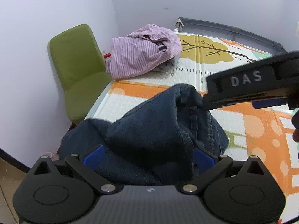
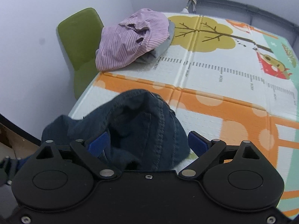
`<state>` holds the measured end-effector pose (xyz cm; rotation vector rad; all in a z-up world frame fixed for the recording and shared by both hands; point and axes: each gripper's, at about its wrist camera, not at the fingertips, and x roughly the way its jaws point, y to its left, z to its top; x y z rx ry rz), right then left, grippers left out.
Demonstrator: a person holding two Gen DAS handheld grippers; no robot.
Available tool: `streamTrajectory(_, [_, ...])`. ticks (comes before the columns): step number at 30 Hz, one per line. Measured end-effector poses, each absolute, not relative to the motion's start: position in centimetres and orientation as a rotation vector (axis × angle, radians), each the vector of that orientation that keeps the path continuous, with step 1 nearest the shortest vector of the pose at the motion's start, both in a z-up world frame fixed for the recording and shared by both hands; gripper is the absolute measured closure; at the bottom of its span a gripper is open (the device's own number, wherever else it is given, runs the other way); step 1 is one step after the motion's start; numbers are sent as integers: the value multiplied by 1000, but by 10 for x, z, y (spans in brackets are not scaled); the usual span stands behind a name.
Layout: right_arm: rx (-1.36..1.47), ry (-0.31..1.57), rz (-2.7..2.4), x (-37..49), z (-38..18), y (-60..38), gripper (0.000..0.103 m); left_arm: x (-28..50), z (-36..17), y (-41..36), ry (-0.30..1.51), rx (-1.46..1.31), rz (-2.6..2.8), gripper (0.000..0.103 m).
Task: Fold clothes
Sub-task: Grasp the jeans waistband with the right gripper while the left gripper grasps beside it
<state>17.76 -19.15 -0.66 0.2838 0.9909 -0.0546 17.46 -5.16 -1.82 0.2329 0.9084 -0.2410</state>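
A dark blue denim garment is bunched up at the near left corner of the play mat, and part of it hangs over the table edge. In the left wrist view the denim fills the gap between the blue pads of my left gripper, which is shut on it. My right gripper comes in from the right and pinches the raised peak of the cloth. In the right wrist view the same denim is packed between the pads of that right gripper and hides its fingertips.
A crumpled purple striped garment lies on a grey one at the far left of the mat. A green chair stands against the wall beside the table. A grey rail runs along the back.
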Motion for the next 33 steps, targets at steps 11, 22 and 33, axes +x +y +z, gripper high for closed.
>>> streamTrajectory(11, [336,1078,-28,249,-39,-177,16,221,-42,-56,954,224,-270,0])
streamTrajectory(22, [410,1188,56,285,-74,-157,45,241,-56,-45,1005,140,-339,15])
streamTrajectory(33, [410,1172,128,290,-76,-142,82,238,-56,-40,1023,105,-366,57])
